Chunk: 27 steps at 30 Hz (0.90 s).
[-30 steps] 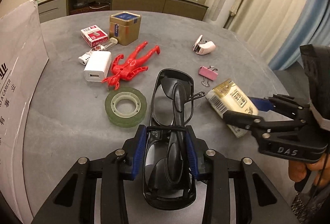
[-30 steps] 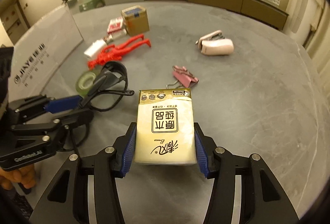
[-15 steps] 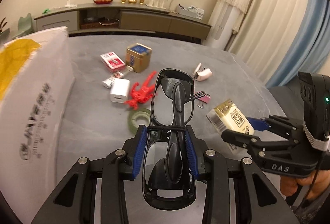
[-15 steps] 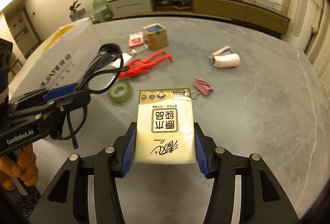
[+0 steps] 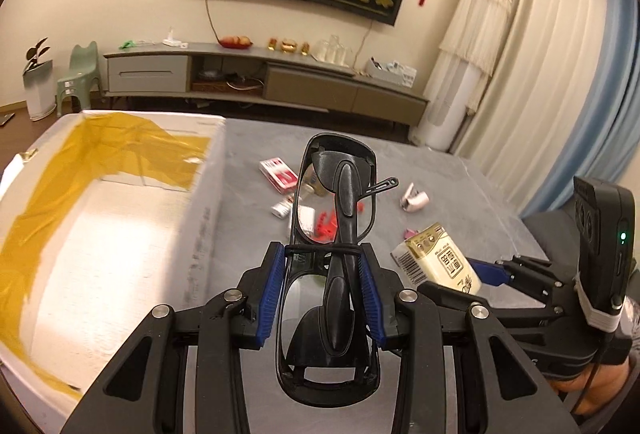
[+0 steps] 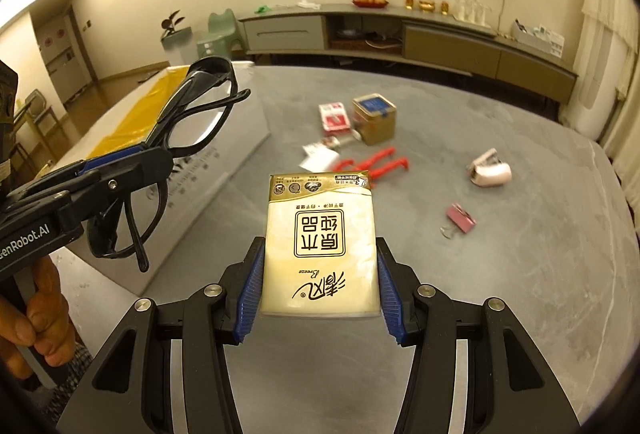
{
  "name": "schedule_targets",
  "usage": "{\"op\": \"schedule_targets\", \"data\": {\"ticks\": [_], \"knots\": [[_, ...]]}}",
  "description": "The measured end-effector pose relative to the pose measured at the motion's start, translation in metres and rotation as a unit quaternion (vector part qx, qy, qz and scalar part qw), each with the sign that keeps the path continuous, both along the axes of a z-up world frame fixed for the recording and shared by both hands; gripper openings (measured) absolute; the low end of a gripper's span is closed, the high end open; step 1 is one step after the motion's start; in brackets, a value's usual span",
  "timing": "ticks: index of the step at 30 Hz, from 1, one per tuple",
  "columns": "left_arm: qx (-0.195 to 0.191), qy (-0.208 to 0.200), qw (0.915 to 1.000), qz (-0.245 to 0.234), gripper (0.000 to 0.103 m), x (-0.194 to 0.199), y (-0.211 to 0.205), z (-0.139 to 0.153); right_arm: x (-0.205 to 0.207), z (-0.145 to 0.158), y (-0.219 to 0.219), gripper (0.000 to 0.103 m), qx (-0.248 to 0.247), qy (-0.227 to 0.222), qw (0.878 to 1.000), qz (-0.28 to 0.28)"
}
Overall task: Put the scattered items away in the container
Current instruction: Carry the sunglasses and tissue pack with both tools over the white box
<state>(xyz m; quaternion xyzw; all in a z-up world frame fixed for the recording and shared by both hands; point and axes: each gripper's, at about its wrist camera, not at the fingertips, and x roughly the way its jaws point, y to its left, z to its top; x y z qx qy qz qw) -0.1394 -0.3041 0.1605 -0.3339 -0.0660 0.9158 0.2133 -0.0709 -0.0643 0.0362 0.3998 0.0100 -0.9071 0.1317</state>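
While both loads hang lifted clear of the table (image 6: 500,314): carrying to box.
Left gripper (image 5: 326,298): fingers clamped across folded black glasses (image 5: 334,218), lenses forward, beside the open white box (image 5: 112,234).
Right gripper (image 6: 318,298): fingers pinching the tissue pack (image 6: 320,242) by its sides, trailing behind.
Left on table: 7 small items, including tin (image 6: 374,118), stapler (image 6: 490,170).
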Motion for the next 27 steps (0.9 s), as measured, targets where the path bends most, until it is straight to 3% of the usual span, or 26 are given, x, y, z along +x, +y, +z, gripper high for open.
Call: {"op": "schedule_targets", "data": {"ticks": [18, 27], "knots": [[0.053, 0.021, 0.9967, 0.058, 0.038, 0.005, -0.085, 0.024, 0.003, 0.042, -0.099, 0.054, 0.009, 0.058, 0.997, 0.056], [0.072, 0.01, 0.9929, 0.094, 0.038, -0.003, -0.122, 0.02, -0.004, 0.053, -0.142, 0.054, 0.005, 0.057, 0.994, 0.089]]}}
